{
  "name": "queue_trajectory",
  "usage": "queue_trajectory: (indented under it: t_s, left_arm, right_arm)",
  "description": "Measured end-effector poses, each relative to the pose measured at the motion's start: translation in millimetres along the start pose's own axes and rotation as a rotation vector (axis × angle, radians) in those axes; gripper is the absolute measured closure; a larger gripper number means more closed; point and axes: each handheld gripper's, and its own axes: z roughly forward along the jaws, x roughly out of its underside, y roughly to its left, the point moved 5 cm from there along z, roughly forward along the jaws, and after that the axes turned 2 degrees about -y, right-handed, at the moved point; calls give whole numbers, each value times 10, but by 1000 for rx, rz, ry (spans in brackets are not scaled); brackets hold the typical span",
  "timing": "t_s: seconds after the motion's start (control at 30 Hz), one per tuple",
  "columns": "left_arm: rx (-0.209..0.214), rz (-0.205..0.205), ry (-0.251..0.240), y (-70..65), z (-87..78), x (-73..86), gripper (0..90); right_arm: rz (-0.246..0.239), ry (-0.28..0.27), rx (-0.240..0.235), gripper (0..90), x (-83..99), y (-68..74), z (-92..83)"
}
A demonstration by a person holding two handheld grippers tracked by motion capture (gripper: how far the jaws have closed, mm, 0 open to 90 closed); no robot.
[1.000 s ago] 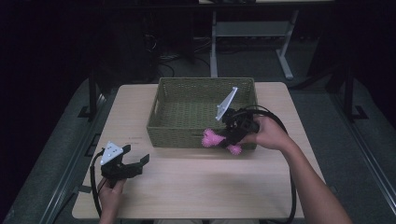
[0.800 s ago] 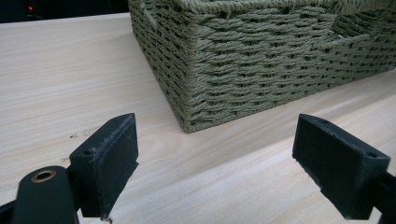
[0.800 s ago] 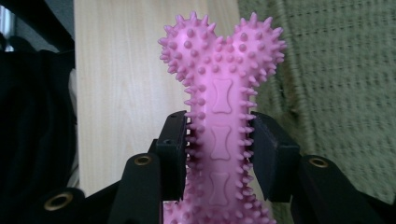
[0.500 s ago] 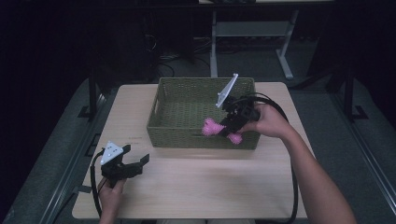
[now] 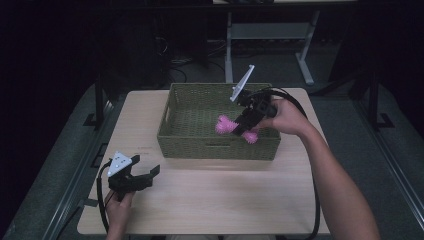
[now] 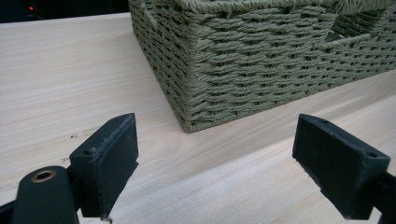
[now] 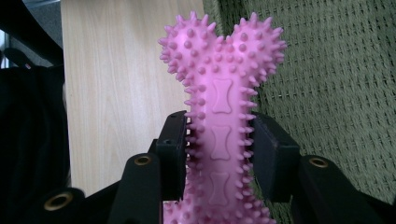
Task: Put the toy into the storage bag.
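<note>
A pink spiky bone-shaped toy (image 5: 227,126) hangs over the inside of the green woven basket (image 5: 187,140), near its right front part. My right gripper (image 5: 243,129) is shut on the toy's shaft; in the right gripper view the pads (image 7: 173,154) press on the pink toy (image 7: 219,107) from both sides, with the basket floor (image 7: 336,84) behind it. My left gripper (image 5: 142,176) rests low over the table's front left corner, jaws wide apart with nothing between them. In the left gripper view my left gripper (image 6: 215,163) faces the basket's near corner (image 6: 187,107).
The light wooden table (image 5: 220,200) carries the basket at its far middle. A cable (image 5: 295,102) loops from the right gripper along the person's forearm. Beyond the table, a dark floor and a metal desk frame (image 5: 265,35).
My right gripper has carried the pink toy up from the basket's front wall and farther in over the basket. The left gripper has stayed in place.
</note>
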Motion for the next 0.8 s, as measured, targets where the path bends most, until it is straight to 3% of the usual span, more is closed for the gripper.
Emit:
queue_trajectory:
  t_s: [0.8]
  left_arm:
    - [0, 5, -4, -8, -1, -4, 139]
  right_arm:
    - [62, 33, 16, 581, -112, -371, 0]
